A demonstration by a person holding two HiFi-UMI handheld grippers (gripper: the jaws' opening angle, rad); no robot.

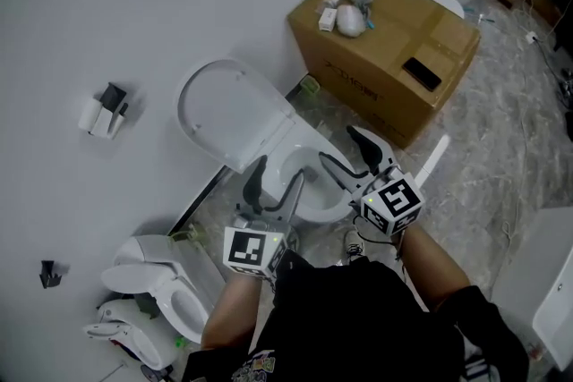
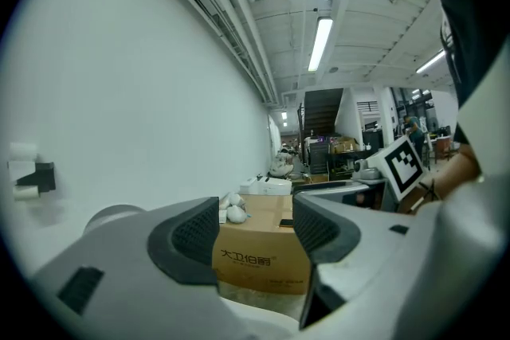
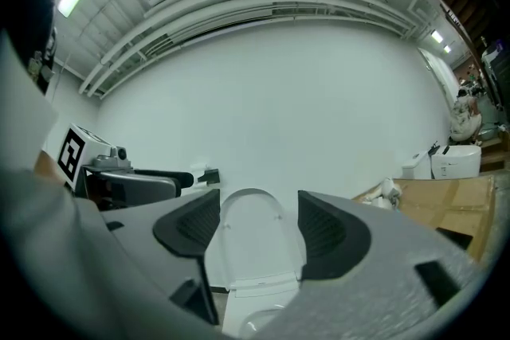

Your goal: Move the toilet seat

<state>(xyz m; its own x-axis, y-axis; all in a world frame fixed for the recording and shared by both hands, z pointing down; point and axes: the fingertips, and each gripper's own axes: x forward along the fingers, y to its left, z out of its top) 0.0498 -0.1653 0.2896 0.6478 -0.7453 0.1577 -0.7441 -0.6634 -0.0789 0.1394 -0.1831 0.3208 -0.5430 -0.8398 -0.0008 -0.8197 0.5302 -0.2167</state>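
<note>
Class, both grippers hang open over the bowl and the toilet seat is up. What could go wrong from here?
1. The raised toilet seat looks smooth; if the left gripper or right gripper pinches only its edge, it could slip and slam onto the bowl.
2. The cardboard box stands close beside the bowl; a wide swing might hit it.

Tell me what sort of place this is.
Probably a workshop or test hall for bathroom fixtures, not a home bathroom. A toilet stands by a bare wall with other toilets beside it, a box sits on the floor, and strip lights run over a long open hall.
</note>
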